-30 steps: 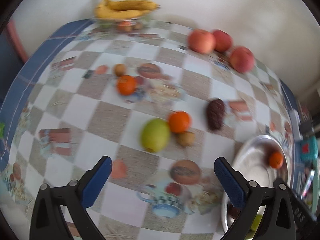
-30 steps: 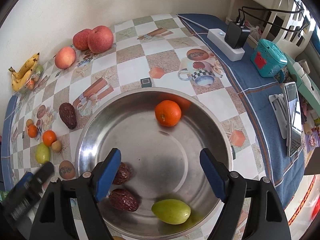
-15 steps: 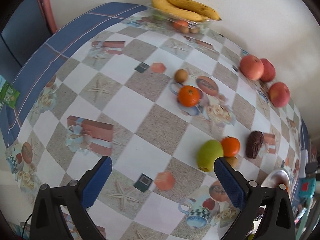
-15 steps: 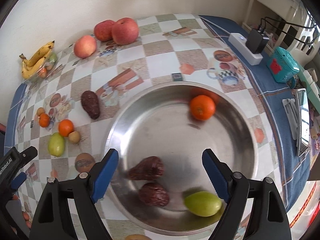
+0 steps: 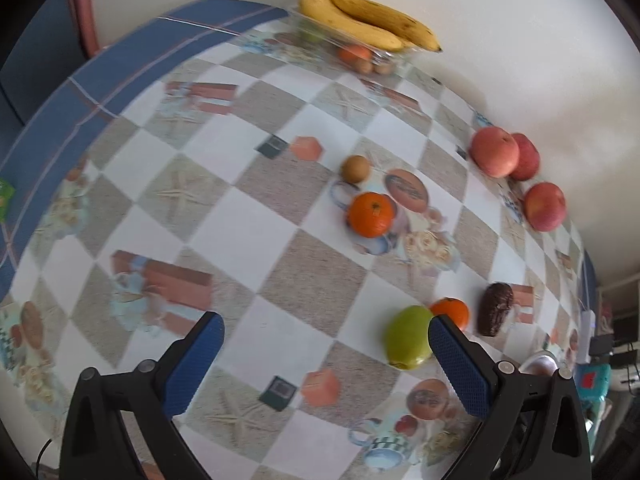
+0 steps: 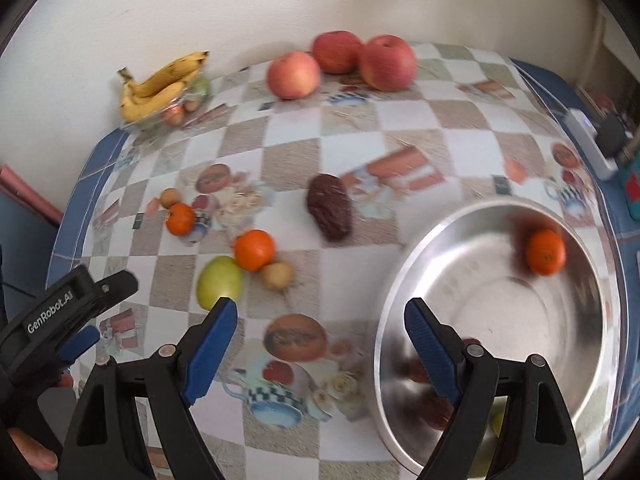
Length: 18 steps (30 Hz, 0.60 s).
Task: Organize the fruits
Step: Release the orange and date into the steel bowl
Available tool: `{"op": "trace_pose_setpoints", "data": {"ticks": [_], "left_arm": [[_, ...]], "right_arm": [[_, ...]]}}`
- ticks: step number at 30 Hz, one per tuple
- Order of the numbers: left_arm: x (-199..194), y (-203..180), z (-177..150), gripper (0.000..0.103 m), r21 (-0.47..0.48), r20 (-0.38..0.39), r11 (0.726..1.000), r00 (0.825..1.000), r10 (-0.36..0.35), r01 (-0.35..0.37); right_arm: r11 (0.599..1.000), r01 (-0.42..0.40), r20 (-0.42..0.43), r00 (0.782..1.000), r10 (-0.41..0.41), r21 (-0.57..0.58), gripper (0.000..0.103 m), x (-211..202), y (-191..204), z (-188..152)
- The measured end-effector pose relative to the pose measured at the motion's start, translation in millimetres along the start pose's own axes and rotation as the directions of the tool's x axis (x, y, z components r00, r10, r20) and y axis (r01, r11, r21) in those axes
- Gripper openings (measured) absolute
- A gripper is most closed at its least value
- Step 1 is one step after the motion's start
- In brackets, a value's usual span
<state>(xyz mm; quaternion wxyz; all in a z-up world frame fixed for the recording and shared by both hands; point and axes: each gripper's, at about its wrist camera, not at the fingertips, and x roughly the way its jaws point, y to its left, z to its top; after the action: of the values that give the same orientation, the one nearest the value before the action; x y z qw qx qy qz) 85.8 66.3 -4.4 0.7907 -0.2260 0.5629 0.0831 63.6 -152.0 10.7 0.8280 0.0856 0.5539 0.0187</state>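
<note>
Loose fruit lies on the checked tablecloth: a green fruit (image 5: 408, 337) (image 6: 220, 282), an orange (image 5: 452, 312) (image 6: 255, 249) touching it, a small brown fruit (image 6: 277, 276), a dark wrinkled fruit (image 5: 496, 309) (image 6: 330, 212), a second orange (image 5: 370, 214) (image 6: 180, 219). A steel bowl (image 6: 592, 396) at the right holds an orange (image 6: 545, 252) and dark fruits partly hidden by my right finger. My left gripper (image 5: 320, 364) is open and empty, near the green fruit. My right gripper (image 6: 320, 344) is open and empty, left of the bowl.
Three red apples (image 5: 496, 152) (image 6: 340, 60) lie by the back wall. Bananas (image 5: 368, 16) (image 6: 160, 84) rest on a clear tray of small fruit. A white power strip (image 6: 592, 140) and a teal box (image 5: 592, 380) sit at the table's right edge.
My left gripper has swung left and pulled back across the table. My right gripper has moved left off the bowl toward the loose fruit. Both stayed open.
</note>
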Motion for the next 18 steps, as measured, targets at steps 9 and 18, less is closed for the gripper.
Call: {"op": "trace_pose_setpoints", "data": {"ticks": [9,18], "left_arm": [[33.9,-19.0,-5.8,0.086,0.002,-0.124,0.993,0.986,-0.114,0.115],[49.3,-27.8,-4.1,0.066,-0.026,-0.168,0.986,0.972,-0.164,0.162]], "right_arm": [[0.999,-0.017,0.002,1.0,0.017,-0.048,0.073,29.8,15.9,6.7],[0.998,-0.027,-0.031,0.999,0.025,-0.065,0.051,59.3,20.5,11.9]]}}
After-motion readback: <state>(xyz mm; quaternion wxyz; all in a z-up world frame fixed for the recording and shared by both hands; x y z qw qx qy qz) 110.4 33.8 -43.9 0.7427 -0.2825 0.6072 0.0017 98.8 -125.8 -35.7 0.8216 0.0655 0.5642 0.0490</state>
